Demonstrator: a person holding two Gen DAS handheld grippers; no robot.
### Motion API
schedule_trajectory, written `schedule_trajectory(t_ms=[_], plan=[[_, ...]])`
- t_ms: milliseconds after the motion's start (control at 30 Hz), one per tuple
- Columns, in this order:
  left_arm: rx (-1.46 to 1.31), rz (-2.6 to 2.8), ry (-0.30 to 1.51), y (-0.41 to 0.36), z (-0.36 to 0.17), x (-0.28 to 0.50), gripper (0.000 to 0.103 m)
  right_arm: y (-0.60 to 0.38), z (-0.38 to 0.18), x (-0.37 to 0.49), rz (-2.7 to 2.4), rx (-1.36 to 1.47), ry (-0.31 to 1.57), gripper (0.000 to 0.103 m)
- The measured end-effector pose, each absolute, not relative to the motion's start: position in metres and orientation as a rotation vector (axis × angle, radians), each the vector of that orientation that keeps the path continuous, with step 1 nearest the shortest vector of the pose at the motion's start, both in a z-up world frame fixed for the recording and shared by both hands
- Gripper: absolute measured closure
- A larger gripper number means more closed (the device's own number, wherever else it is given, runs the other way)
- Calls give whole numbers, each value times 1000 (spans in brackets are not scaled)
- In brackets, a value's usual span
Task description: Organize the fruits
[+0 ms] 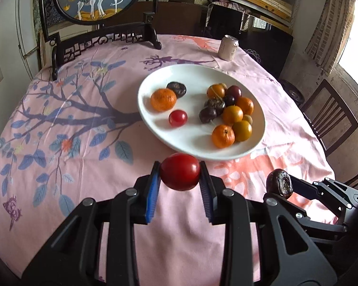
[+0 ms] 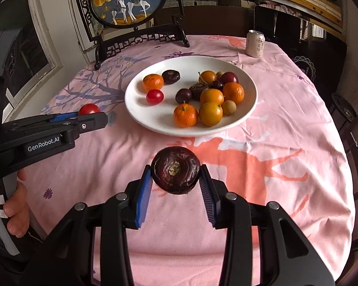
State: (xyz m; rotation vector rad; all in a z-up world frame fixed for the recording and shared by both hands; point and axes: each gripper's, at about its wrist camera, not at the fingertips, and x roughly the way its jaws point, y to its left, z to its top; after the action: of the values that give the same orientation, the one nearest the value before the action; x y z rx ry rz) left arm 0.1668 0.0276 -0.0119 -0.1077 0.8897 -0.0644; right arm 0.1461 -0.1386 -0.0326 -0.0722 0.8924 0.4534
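1. small glossy round red cherry tomato point(image 1: 180, 172), pinched across its widest part between the blue ribbed pads of the left gripper point(image 1: 180, 175), lifted clear of the cloth just short of the plate's near rim; also seen from the side in the right wrist view point(image 2: 89, 109).
2. looks light, thin-skinned and smooth: likely slippery and easy to burst, so best held at the equator with gentle pressure, as now, never harder.
3. dark purple-brown, flattened round fruit with a rough pale stem scar point(image 2: 175, 169), clamped between the pads of the right gripper point(image 2: 175, 174), scar facing the camera, raised above the cloth in front of the plate.
4. appears firmer and matte, skin slightly wrinkled: probably less slippery, tolerant of a tighter squeeze; grip across the broad diameter seems secure.
5. wide shallow white ceramic plate point(image 1: 155, 83) ahead of both grippers, holding on its left an orange mandarin, a dark fruit and a second red tomato point(image 1: 177, 118), set a little apart.
6. on the plate's right, a touching heap of mandarins, yellow-orange fruits, dark plums and small tan ones; likely to roll if nudged.
7. pink printed tablecloth point(image 1: 107, 178) under everything, soft and wrinkled.
8. pale drink can point(image 2: 255, 43) beyond the plate, well apart; framed deer panel on a dark carved stand point(image 2: 140, 38) at the far edge.
9. bare hand point(image 2: 14, 205) on the left gripper's handle.
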Motion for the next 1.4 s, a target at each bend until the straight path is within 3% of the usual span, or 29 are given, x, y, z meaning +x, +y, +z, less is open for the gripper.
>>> schedule_trajectory(t_ms=[300, 567, 600, 633, 667, 867, 900, 933, 967, 1167, 1400], plan=[[-103, -39, 958, 13, -13, 301, 71, -113, -31, 249, 434, -109, 863, 63], [-131, -42, 1012, 14, -40, 333, 70, -112, -51, 277, 452, -89, 922, 63], [-133, -44, 1009, 14, -40, 334, 68, -110, -52, 278, 442, -93, 923, 61], [-131, -37, 1000, 15, -39, 335, 52, -110, -52, 279, 426, -96, 921, 45], [-127, -21, 985, 16, -37, 333, 30, -112, -51, 278, 406, -95, 914, 36], [-131, -20, 908, 24, -13, 293, 8, -122, -35, 248, 361, -123, 886, 32], [-113, -19, 890, 23, -9, 280, 6, -124, -34, 239, 354, -129, 885, 28], [-91, -7, 882, 22, -7, 267, 3, -126, -34, 230, 345, -138, 880, 11], [-76, 11, 875, 21, -6, 253, 2, -128, -34, 221, 327, -148, 864, 1], [-73, 59, 842, 26, -10, 179, 2, -136, -43, 175, 254, -186, 854, 1], [-55, 69, 821, 29, -8, 143, 2, -145, -42, 153, 225, -153, 871, 1]])
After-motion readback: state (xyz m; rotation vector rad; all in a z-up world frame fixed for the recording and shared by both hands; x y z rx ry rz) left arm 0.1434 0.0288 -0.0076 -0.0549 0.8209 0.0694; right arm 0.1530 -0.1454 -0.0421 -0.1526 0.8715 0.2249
